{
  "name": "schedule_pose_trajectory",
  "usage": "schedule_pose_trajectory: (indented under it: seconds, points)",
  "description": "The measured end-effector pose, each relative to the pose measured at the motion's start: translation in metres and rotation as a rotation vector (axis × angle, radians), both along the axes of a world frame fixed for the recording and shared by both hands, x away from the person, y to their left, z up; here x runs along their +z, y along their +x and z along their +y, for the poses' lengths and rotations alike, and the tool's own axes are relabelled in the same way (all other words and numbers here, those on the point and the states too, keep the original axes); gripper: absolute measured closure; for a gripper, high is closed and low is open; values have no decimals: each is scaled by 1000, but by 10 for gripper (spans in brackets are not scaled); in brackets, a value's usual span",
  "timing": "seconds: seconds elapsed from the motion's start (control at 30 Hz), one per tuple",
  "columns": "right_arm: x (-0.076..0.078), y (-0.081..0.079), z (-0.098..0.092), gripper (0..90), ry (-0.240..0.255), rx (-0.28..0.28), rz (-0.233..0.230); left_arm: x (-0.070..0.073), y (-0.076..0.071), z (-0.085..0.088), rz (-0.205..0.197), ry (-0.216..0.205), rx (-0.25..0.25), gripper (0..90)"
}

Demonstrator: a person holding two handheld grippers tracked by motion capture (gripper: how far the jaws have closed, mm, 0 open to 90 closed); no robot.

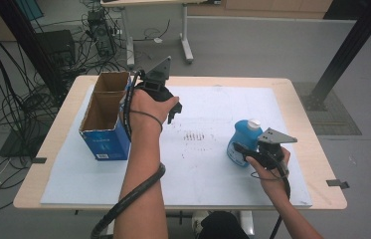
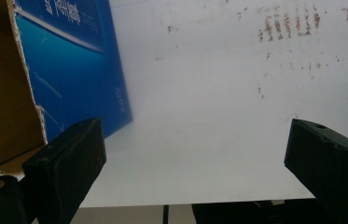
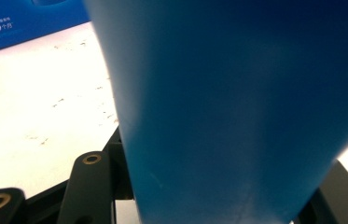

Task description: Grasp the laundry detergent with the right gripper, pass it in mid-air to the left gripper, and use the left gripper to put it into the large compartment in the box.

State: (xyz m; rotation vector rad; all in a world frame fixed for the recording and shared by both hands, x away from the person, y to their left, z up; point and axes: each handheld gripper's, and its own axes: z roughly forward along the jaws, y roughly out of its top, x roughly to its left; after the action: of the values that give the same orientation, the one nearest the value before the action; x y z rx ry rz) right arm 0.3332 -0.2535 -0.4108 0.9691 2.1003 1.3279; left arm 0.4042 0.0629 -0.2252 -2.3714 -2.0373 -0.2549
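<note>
A blue bottle (image 1: 243, 138) with a white cap stands on the white mat (image 1: 208, 179) at the right. My right gripper (image 1: 241, 151) is shut on its lower body from the near side. In the right gripper view the bottle (image 3: 237, 102) rises close between the black jaws. A blue cardboard box (image 1: 104, 119) with an open top stands at the left of the mat. My left gripper (image 1: 173, 110) hovers just right of the box, open, with nothing between its jaws. In the left gripper view (image 2: 195, 163) the box's blue wall (image 2: 76, 65) lies beside the left jaw.
Brown smudge marks (image 1: 195, 135) dot the middle of the mat. The wooden table edge (image 1: 327, 164) frames the mat. Cables (image 1: 9, 99) cover the floor at the left; another table's legs (image 1: 187, 45) and a black post (image 1: 347, 50) stand beyond.
</note>
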Motion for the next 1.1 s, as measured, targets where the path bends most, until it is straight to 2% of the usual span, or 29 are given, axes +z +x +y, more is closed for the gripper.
schedule_pose_trajectory:
  seconds: [1.1]
  points:
    - [1,0,0,446,1,1,8,3,3,0,4,-8,-5,60]
